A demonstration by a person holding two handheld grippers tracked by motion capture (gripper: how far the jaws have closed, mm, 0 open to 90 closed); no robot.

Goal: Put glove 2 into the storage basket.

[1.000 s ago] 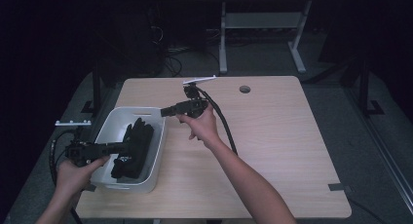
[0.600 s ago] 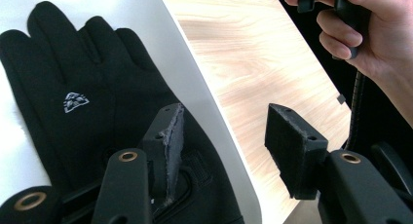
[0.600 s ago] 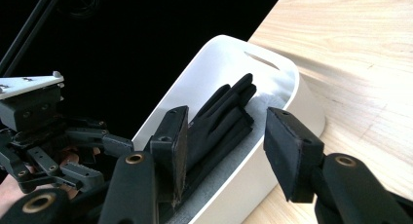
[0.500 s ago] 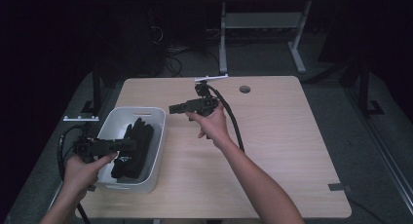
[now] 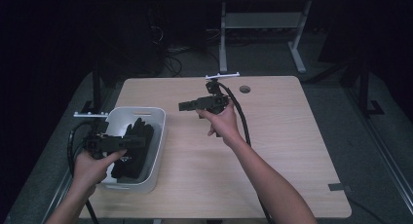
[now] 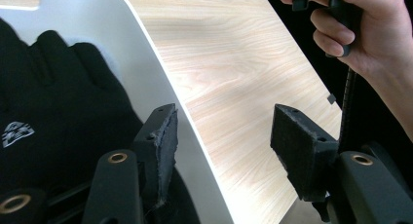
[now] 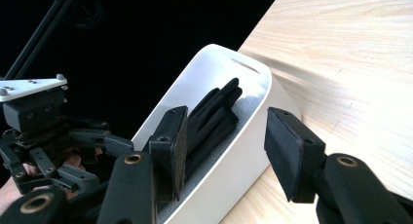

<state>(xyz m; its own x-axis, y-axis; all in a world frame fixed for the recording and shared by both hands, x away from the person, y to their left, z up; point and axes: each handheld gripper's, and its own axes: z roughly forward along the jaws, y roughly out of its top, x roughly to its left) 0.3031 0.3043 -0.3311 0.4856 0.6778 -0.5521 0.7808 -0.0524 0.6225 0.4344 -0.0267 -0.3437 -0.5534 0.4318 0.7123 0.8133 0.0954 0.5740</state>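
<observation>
Both grippers stand with jaws spread and nothing between them: the left gripper (image 5: pixel 139 141) hangs over the white bin (image 5: pixel 155 151) at the table's (image 5: pixel 292 151) left edge, its jaws straddling the bin's right wall. Black gloves (image 6: pixel 58 117) lie inside that bin. Held above mid-table, the right gripper (image 5: pixel 184 106) points toward the bin.
</observation>
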